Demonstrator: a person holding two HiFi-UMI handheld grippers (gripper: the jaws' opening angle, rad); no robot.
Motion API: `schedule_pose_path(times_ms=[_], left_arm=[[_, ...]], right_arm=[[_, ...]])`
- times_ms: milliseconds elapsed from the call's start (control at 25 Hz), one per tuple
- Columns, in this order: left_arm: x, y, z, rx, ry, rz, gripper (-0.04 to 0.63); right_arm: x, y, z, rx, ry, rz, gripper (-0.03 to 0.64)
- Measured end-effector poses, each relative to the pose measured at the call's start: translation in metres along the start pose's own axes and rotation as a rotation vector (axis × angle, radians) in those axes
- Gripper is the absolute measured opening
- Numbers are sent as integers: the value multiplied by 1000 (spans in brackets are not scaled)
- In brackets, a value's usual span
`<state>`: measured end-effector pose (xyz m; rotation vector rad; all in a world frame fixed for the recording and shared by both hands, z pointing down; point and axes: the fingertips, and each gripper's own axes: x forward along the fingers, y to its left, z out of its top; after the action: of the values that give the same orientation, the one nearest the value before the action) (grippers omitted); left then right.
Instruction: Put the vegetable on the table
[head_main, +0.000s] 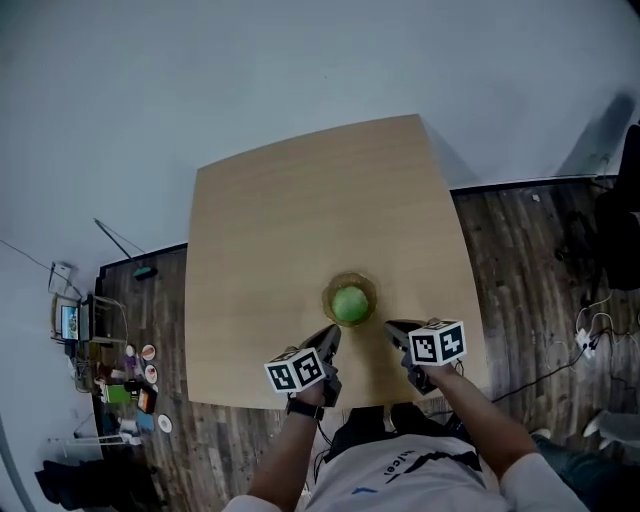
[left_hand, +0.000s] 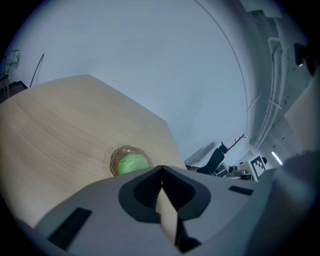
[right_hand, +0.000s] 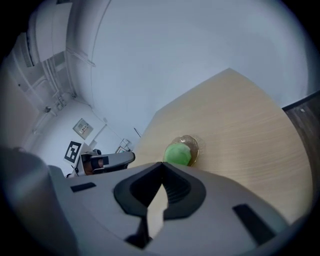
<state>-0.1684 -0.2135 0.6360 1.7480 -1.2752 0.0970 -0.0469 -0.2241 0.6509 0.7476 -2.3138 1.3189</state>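
A round green vegetable (head_main: 350, 304) lies in a small clear glass bowl (head_main: 349, 283) on the light wooden table (head_main: 300, 210), near its front edge. In the left gripper view the vegetable (left_hand: 132, 163) shows just beyond the jaws; in the right gripper view the vegetable (right_hand: 177, 154) sits in the bowl (right_hand: 191, 144) likewise. My left gripper (head_main: 331, 337) hovers just left of and nearer than the bowl, jaws shut and empty. My right gripper (head_main: 392, 327) is just right of the bowl, also shut on nothing. Neither touches the bowl.
The table's front edge (head_main: 330, 398) runs right under both grippers. Dark wood floor surrounds the table, with small clutter (head_main: 135, 380) at the left and cables (head_main: 585, 340) and a dark chair (head_main: 615, 215) at the right. A white wall stands behind.
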Motion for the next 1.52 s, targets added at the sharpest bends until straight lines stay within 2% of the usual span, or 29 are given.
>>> schedule_pose_path(times_ms=[200,680,880,1040,1280,1520], left_arm=[[-35,-46,-19,15,-70,-31,14],[-115,-110,-47,128,-173,-136,14],[-151,-118,-58,152,-224,-168,14],[-190,-122,-68,221,-245,-172,14],[-230,-125,-96,244,-235,-225,14],[-245,-140,-110,289,-229,-248,14]], right_arm=[[-25,25,-11,-72,-39,56,15],[-65,103,-43,-191,-171,84,15],[-79,137,-70,-233,-235,41,15],[-91,167,-94,-215,-311,2,15],[-113,206,-127,-256,-379,-49,15],[-137,226,-143,-298,-413,-97,14]])
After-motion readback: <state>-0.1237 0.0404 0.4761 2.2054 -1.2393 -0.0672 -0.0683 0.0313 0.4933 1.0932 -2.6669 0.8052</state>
